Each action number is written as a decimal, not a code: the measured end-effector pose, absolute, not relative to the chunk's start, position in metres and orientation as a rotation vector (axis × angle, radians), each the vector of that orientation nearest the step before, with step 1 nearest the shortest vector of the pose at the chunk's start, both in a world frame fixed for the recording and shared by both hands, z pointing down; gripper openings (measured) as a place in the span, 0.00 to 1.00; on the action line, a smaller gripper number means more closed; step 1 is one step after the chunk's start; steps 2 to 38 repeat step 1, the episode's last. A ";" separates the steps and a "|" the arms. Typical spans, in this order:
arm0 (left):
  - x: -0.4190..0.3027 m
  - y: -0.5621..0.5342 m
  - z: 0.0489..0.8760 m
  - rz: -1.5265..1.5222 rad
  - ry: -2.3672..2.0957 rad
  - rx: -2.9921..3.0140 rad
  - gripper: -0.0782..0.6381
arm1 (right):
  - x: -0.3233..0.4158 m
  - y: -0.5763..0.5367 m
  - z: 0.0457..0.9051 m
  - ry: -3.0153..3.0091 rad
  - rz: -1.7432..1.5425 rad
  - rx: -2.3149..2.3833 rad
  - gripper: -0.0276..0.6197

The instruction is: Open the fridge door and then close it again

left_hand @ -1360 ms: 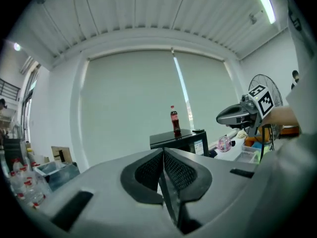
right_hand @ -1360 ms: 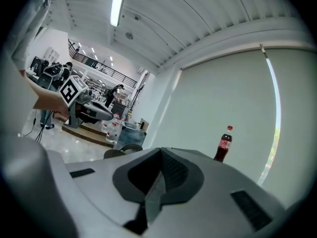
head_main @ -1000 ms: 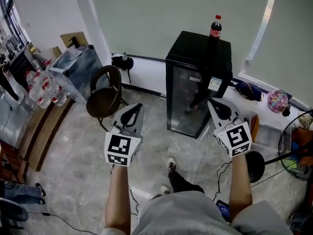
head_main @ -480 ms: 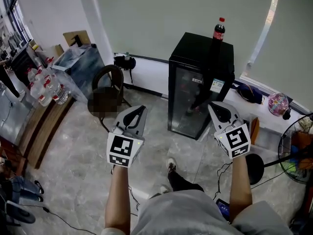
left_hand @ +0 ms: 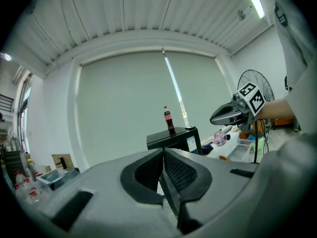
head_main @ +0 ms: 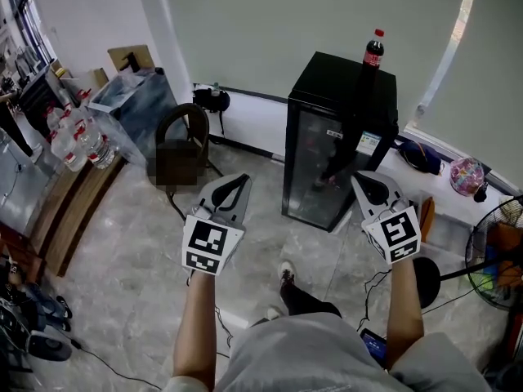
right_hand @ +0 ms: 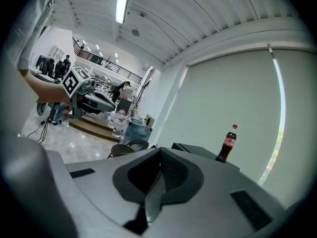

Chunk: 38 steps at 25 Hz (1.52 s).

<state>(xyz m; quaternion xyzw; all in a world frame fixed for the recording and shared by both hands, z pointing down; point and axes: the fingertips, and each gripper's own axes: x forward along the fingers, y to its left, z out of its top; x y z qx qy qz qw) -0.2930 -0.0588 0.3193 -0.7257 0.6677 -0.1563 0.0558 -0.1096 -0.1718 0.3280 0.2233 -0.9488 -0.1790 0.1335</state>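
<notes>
Standing ahead of both pairs of jaws, the black glass-fronted fridge [head_main: 337, 141] has its door shut flush against the cabinet. It sits just beyond the tips of the right gripper [head_main: 360, 180] and slightly to their left. From the left gripper [head_main: 239, 180] it lies ahead and off to the right, well apart. Neither gripper touches it. A cola bottle [head_main: 373, 51] stands upright on the fridge top, near its far right corner.

The right gripper's jaws are pressed together with nothing between them, and the left gripper's jaws are likewise closed and empty. Both are held out over the pale tiled floor [head_main: 122, 251]. Ahead and left of the left jaws stands a round dark chair [head_main: 176, 114], with a cluster of water bottles [head_main: 78, 144] farther left. A floor fan [head_main: 494, 247] stands well to the right of the right jaws.
</notes>
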 end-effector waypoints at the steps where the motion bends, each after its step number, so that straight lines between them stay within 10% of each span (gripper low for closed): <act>1: -0.294 -0.061 0.319 -0.477 2.025 -2.203 0.13 | -0.111 -0.173 0.329 -2.749 -0.519 0.639 0.04; 38: -0.294 -0.061 0.319 -0.477 2.025 -2.203 0.13 | -0.111 -0.173 0.329 -2.749 -0.519 0.639 0.04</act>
